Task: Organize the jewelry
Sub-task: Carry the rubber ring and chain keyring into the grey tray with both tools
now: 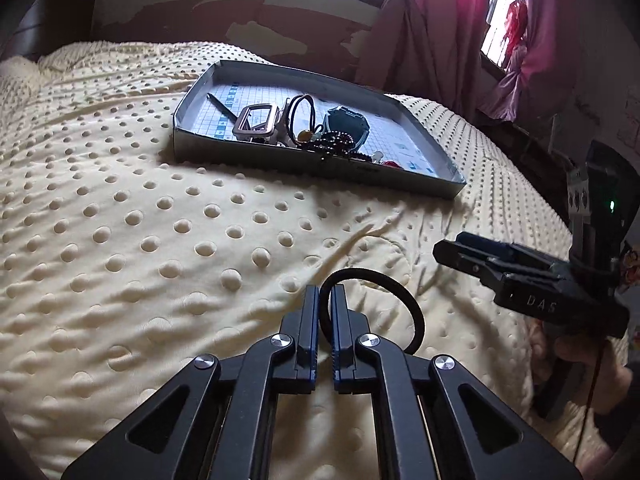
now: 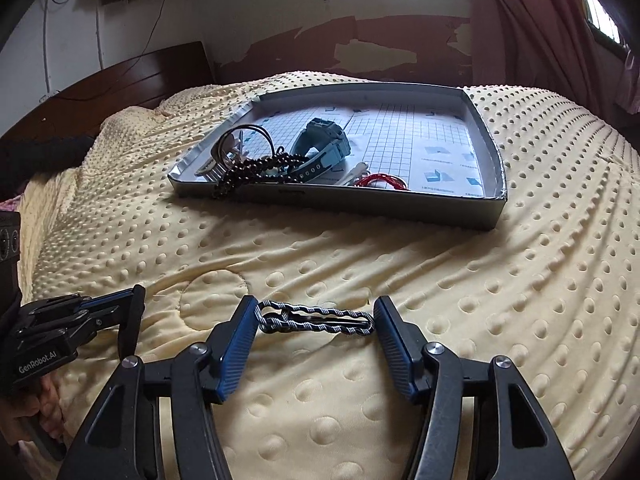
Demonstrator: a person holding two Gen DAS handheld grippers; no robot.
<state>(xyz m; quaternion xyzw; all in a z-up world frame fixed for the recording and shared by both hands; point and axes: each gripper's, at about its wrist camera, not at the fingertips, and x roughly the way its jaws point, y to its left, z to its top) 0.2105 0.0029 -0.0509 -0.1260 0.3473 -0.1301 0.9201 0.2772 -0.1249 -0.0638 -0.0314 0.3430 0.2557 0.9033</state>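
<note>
Left wrist view: our left gripper (image 1: pixel 325 294) pinches a black hair tie (image 1: pixel 404 300) in its jaws over the bed (image 1: pixel 160 220). Our right gripper (image 2: pixel 316 312) holds its jaws spread around a braided bracelet (image 2: pixel 316 318) on the bed. Farther off sits the tray (image 2: pixel 400 204) of jewelry.

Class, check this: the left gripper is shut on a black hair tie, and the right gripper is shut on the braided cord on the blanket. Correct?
Not quite. The right gripper is open, its fingers either side of the braided cord; the right wrist view shows this. The left gripper is indeed shut on the black hair tie.
</note>
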